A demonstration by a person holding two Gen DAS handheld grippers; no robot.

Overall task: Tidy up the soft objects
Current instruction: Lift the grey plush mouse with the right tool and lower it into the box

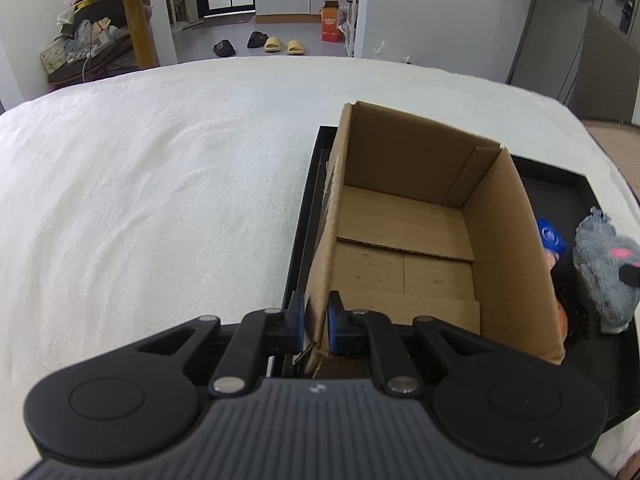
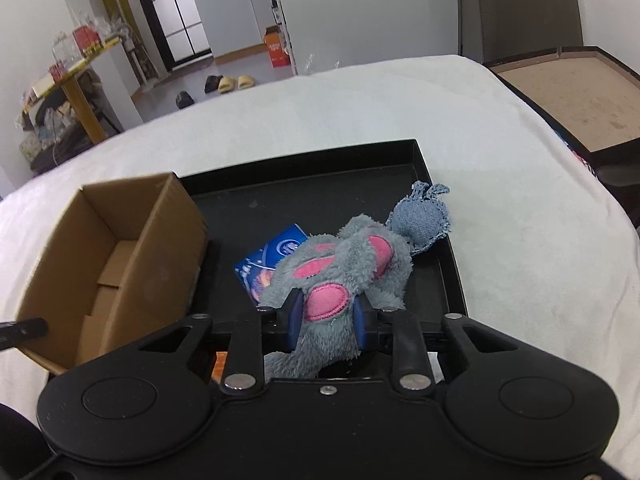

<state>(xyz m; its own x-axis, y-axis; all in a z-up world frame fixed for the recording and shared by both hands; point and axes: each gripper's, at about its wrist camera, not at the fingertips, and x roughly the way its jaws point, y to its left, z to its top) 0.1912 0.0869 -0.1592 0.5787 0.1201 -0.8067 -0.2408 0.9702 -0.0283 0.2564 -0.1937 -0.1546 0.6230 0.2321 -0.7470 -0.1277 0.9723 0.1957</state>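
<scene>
On the white blanket (image 1: 160,184) sits a black tray (image 2: 304,164), and inside it stands an open cardboard box (image 1: 404,216) with nothing visible on its floor. From the left wrist view, the left gripper (image 1: 316,320) has its jaws closed on the box's near-left wall, one blue pad outside and one inside the cardboard edge. That view catches only a sliver of the tray's right part, where the grey plush toy (image 1: 608,276) and a corner of a blue packet (image 1: 552,236) peek past the box's right wall.

The right wrist view fills in that side. There the right gripper (image 2: 326,316) clamps its jaws on the grey plush toy (image 2: 340,268), whose pink patches face up; the toy's body stretches away from the fingers over the tray floor. Just beyond it lies a small denim soft toy (image 2: 424,224), leaning against the tray's right rim. The blue packet (image 2: 268,260) lies partly under the plush, between it and the box (image 2: 112,256). Off to the far right, only this view shows a brown-lined black tray (image 2: 576,96).
</scene>
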